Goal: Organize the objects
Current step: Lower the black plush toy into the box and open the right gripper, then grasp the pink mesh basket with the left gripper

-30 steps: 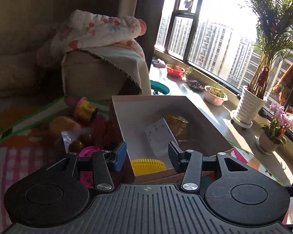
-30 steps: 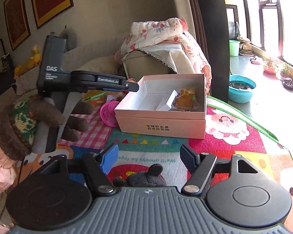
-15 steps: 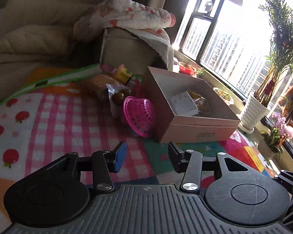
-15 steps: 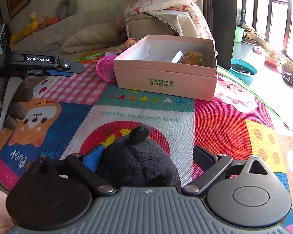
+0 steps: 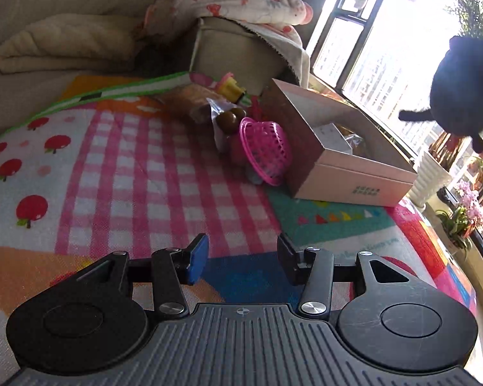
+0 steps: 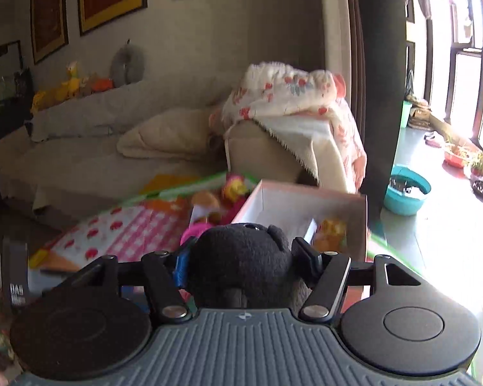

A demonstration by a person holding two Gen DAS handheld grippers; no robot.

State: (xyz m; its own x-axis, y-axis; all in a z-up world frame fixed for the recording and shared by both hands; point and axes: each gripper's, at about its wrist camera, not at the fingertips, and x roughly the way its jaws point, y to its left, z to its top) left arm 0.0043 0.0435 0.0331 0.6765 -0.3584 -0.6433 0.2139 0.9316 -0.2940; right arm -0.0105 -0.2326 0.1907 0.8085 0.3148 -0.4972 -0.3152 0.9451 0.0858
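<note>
My right gripper (image 6: 240,259) is shut on a black plush toy (image 6: 241,257) and holds it in the air, close to the open pink box (image 6: 306,202). The same toy hangs dark against the window in the left wrist view (image 5: 463,90), above and right of the box (image 5: 347,173). The box holds a white card (image 5: 333,135) and a yellow wrapped item (image 6: 331,228). My left gripper (image 5: 240,257) is open and empty, low over the play mat (image 5: 128,177), well short of the box.
A pink plastic basket (image 5: 265,149) leans on the box's left side, with brown balls (image 5: 230,119), a yellow toy (image 5: 230,90) and other small items behind it. A sofa (image 5: 64,48) and draped armrest (image 5: 241,32) stand beyond. Potted plants (image 5: 467,212) line the window ledge.
My right gripper closed on the black plush toy and lifted it off the mat up toward the box. My left gripper drew back from the box and stays open.
</note>
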